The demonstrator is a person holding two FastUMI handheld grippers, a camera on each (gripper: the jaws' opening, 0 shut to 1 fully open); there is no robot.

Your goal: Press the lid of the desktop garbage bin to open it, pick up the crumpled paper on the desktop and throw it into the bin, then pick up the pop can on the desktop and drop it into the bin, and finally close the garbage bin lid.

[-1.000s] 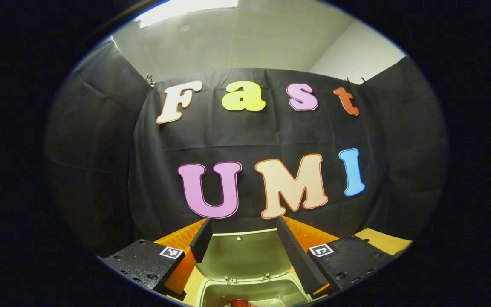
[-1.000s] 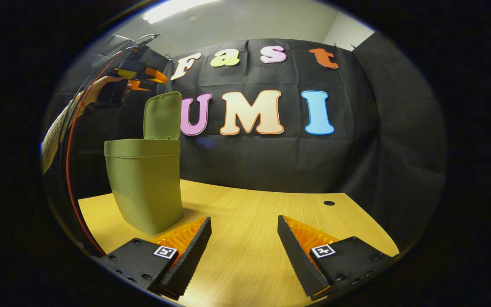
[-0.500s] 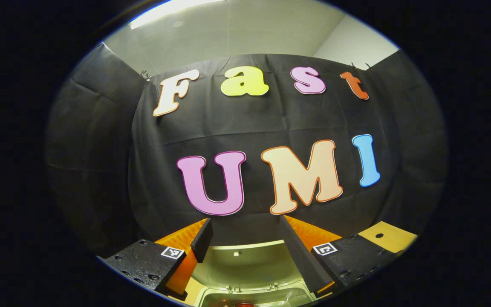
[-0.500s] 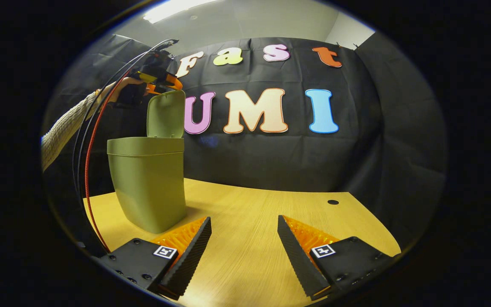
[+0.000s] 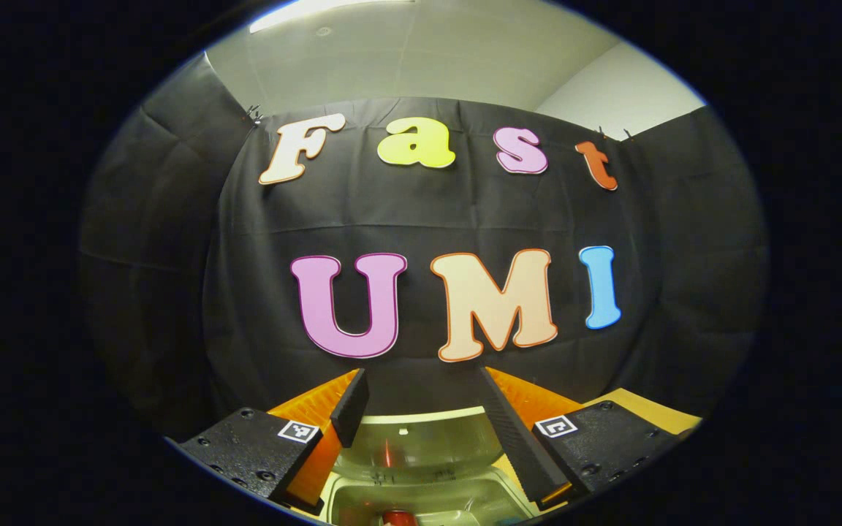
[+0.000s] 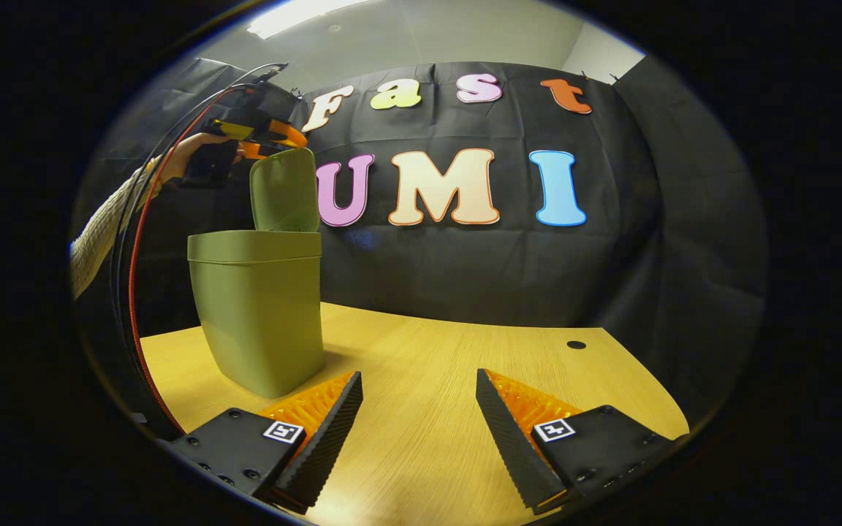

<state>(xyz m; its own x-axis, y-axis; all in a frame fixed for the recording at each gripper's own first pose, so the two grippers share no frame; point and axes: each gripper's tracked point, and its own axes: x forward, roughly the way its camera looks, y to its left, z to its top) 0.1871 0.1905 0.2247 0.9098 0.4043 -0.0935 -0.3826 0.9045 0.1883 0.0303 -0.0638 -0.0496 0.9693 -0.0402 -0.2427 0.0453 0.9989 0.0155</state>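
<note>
Desk (image 6: pixel 428 409) | left tongs (image 6: pixel 275 142) at (seemingly touching) lid (image 6: pixel 283 191) | bin (image 6: pixel 256 307)

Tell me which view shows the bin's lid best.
The right gripper view: the lid stands raised above the green bin, seen whole from the side. The left gripper view catches just its inner face, low between that hand-held gripper's fingers.

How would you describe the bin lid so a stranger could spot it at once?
On the wooden desk stands an olive-green bin, the one tall object there. Its lid rises from the bin's back rim, hinged up and tilting forward, with the left hand-held gripper at its top edge.
</note>
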